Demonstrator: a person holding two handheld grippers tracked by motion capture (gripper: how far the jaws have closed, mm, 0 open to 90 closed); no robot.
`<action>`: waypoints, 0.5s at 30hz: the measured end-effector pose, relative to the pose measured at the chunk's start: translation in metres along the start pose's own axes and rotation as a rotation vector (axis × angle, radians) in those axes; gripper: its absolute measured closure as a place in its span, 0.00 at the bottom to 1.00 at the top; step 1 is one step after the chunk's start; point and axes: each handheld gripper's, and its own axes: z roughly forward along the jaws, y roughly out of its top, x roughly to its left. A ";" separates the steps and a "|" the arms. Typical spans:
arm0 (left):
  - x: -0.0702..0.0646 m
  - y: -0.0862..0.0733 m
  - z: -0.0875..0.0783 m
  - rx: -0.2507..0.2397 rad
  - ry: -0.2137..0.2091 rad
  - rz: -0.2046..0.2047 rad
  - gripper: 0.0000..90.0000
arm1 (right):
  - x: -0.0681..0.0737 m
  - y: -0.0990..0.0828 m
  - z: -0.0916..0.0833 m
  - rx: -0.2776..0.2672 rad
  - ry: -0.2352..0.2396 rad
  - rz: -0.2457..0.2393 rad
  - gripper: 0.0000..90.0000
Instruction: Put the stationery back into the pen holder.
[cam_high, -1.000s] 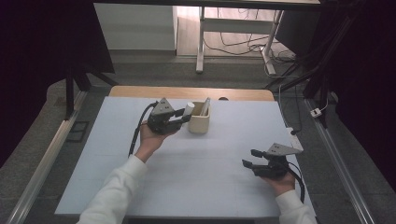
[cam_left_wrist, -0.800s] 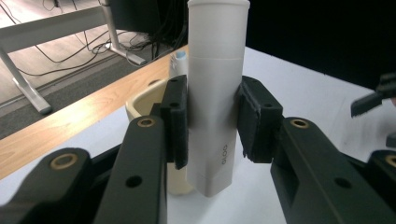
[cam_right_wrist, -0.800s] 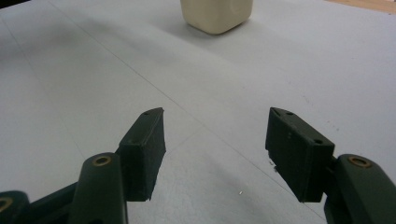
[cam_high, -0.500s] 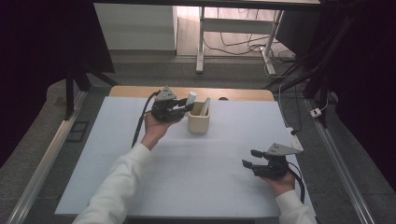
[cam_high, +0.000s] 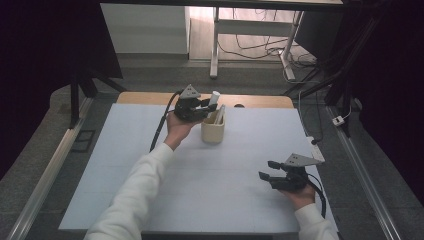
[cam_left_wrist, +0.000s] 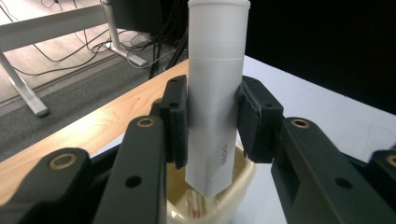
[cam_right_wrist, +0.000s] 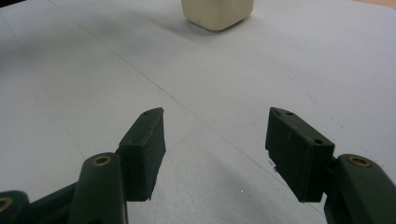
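My left gripper (cam_high: 206, 106) is shut on a white tube (cam_left_wrist: 215, 88), held upright with its flat lower end just inside the mouth of a cream cup (cam_high: 213, 131). In the left gripper view both black pads (cam_left_wrist: 178, 122) press on the tube's sides above the cup's rim (cam_left_wrist: 246, 172). Something thin leans inside the cup; I cannot tell what it is. My right gripper (cam_high: 265, 170) rests low at the table's near right, open, with nothing between its jaws (cam_right_wrist: 215, 154). The cup (cam_right_wrist: 218, 13) shows far ahead of it.
The pale blue table top (cam_high: 150, 190) ends at a wooden strip (cam_high: 260, 101) along the far edge. Beyond it is grey floor with a white desk frame (cam_high: 215, 45) and cables. Metal rails (cam_high: 45, 170) run along both sides of the table.
My left gripper has carried the white tube away from me and to the right, from beside the cup to over its mouth. The right gripper has stayed put.
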 end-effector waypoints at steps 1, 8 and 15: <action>0.002 0.000 0.003 -0.001 0.000 -0.009 0.72 | 0.000 0.000 0.000 0.000 0.001 0.000 0.41; 0.009 -0.009 0.016 0.026 -0.005 -0.032 0.70 | -0.001 -0.001 0.002 0.005 0.004 0.000 0.41; 0.010 -0.010 0.010 0.031 -0.017 -0.057 0.41 | 0.000 -0.001 0.003 0.008 0.005 0.001 0.41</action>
